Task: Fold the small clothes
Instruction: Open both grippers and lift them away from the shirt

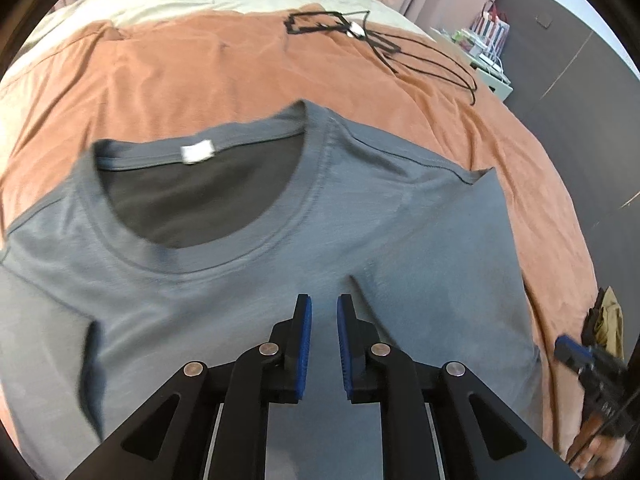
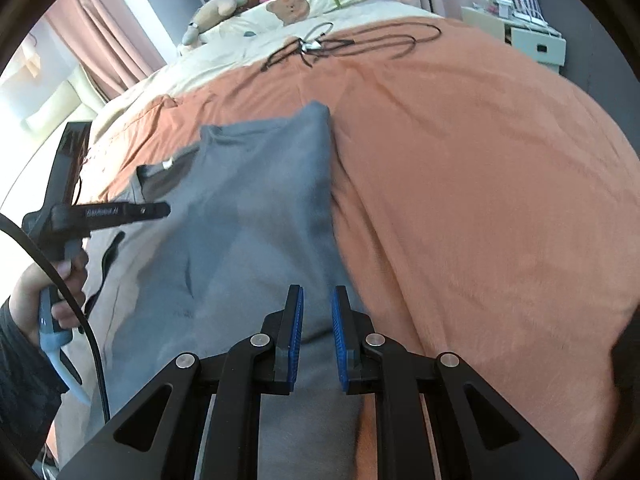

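A grey T-shirt (image 1: 240, 280) lies front up on the orange blanket (image 1: 200, 68), its round collar and white neck label (image 1: 197, 153) toward the far side. Its right side ends in a straight folded edge. My left gripper (image 1: 324, 300) hovers over the chest just below the collar, open by a narrow gap with nothing between the blue pads. In the right wrist view the T-shirt (image 2: 260, 208) stretches away from me. My right gripper (image 2: 317, 292) sits over its right edge, also narrowly open and holding nothing. A hand (image 2: 60, 280) holds the left gripper (image 2: 166, 210) over the collar area.
Black cables (image 1: 380, 40) (image 2: 340, 42) lie on the blanket beyond the shirt. A stuffed toy (image 2: 212, 12) and patterned bedding sit at the head of the bed. A white bedside unit (image 2: 532, 44) stands to the right. The right gripper's tip (image 1: 576, 354) shows at the lower right.
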The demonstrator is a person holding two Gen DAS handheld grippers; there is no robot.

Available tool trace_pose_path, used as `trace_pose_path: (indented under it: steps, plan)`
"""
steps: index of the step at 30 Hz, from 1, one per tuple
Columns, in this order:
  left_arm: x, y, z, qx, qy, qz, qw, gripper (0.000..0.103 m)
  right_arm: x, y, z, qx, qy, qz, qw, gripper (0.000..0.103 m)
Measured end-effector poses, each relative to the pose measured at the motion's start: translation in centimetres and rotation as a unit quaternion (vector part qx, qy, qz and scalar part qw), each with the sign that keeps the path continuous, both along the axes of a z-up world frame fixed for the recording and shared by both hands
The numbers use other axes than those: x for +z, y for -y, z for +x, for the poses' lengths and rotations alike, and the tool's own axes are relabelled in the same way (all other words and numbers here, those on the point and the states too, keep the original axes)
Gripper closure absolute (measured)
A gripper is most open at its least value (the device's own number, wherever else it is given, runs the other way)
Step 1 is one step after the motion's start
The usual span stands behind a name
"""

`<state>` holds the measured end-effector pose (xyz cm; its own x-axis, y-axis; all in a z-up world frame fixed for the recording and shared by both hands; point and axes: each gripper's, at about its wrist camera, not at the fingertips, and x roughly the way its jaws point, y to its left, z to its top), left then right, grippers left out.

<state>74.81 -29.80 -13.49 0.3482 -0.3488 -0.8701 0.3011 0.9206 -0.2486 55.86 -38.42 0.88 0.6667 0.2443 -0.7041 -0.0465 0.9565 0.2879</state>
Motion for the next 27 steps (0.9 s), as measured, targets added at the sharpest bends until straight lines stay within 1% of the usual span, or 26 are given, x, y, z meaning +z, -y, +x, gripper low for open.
trace_pose_path:
  steps: [3,5,7,9,14,17,19,27]
  plan:
    - [0.8,-1.9,-0.5,0.009,0.004,-0.002,0.9999,0.088,0.5,-0.9,1.7,0.006,0.002,0.000,1.000,0.092]
    - [1.3,-3.7,-0.8,0.016,0.008,-0.004,0.9998,0.085,0.3,-1.4,3.2,0.007,0.000,-0.008,1.000,0.092]
    - [1.6,-5.4,-1.1,0.024,0.012,-0.004,0.9996,0.074,-0.5,-1.9,4.7,0.012,-0.007,-0.014,1.000,0.092]
    - [1.9,-7.4,-1.4,0.035,0.019,-0.005,0.9992,0.071,-1.3,-2.6,6.4,0.016,-0.017,-0.022,0.999,0.092]
    - [1.7,-12.4,-0.9,0.064,0.019,-0.005,0.9978,0.070,-2.4,-3.6,10.3,0.014,-0.032,-0.038,0.999,0.092]
    - [1.2,-15.0,-0.5,0.083,0.018,-0.007,0.9964,0.070,-2.4,-3.3,12.0,0.008,-0.037,-0.033,0.999,0.092]
    - [1.0,-16.5,-0.3,0.093,0.018,-0.008,0.9955,0.070,-2.3,-2.9,13.0,0.000,-0.040,-0.026,0.999,0.092]
    - [0.2,-21.1,0.2,0.122,0.022,-0.007,0.9922,0.070,-2.0,-2.4,17.1,-0.023,-0.038,-0.027,0.999,0.092]
